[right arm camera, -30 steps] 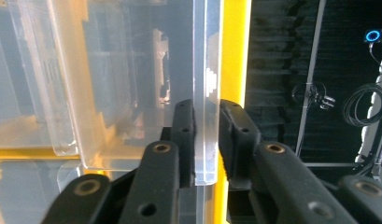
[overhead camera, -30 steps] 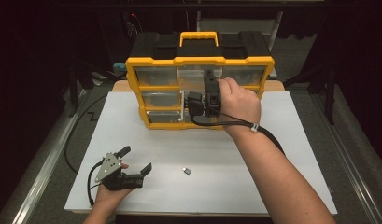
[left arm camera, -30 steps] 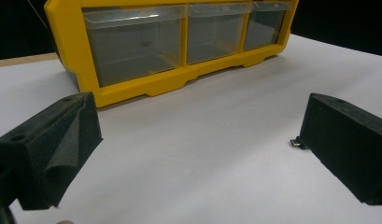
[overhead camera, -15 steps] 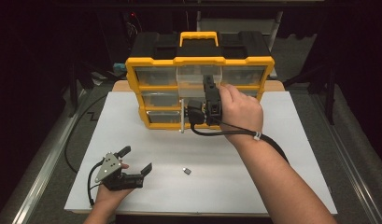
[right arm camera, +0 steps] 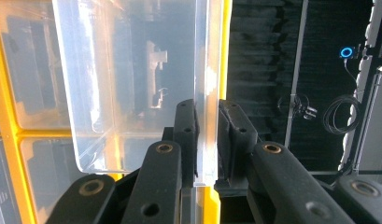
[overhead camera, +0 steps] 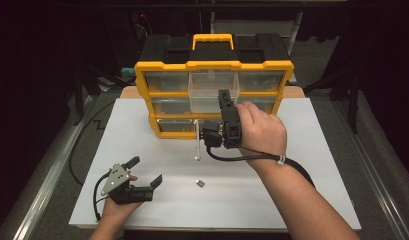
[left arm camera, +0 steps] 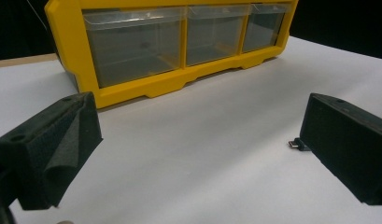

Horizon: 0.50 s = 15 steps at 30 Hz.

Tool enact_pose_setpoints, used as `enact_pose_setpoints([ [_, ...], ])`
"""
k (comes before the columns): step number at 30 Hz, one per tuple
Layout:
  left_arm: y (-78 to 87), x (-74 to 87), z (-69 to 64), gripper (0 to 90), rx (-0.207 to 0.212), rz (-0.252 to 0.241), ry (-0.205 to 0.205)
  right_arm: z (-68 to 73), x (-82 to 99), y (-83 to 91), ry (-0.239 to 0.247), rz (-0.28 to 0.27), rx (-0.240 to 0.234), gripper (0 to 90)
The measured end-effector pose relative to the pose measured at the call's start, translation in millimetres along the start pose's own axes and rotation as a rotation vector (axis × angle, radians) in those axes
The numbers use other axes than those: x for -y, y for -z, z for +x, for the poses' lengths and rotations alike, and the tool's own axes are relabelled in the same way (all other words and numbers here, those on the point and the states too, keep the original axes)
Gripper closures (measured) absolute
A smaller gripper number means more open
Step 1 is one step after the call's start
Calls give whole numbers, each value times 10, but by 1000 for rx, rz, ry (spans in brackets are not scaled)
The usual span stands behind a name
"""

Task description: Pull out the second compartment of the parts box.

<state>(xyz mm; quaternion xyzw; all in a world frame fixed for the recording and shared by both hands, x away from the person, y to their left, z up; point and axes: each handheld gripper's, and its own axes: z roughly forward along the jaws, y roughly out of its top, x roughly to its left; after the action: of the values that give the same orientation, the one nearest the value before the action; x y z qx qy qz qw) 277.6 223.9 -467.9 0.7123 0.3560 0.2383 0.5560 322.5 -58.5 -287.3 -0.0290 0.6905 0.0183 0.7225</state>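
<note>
— Clear plastic drawer, its front wall pinched in the right gripper, pulled out of the yellow cabinet.
— Left gripper gapes wide, empty, near-left on the white board; small metal piece just right, dark room beyond.

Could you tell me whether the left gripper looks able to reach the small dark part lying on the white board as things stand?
Probably yes. The left gripper rests open on the white board, and the small dark part lies on bare board just beside its jaw, with nothing between them. The right gripper is busy clamping the clear drawer.
</note>
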Motion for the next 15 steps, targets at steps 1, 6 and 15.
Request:
enact_pose_setpoints([
  [1, 0, 0, 0, 3, 0, 0, 0, 0, -2, 15, 3, -2, 1, 795],
  [6, 0, 0, -3, 3, 1, -2, 2, 18, -13, 80, 5, -13, 8, 795],
  [15, 2, 0, -3, 3, 1, -4, 0, 49, -16, 136, 3, -23, 13, 793],
])
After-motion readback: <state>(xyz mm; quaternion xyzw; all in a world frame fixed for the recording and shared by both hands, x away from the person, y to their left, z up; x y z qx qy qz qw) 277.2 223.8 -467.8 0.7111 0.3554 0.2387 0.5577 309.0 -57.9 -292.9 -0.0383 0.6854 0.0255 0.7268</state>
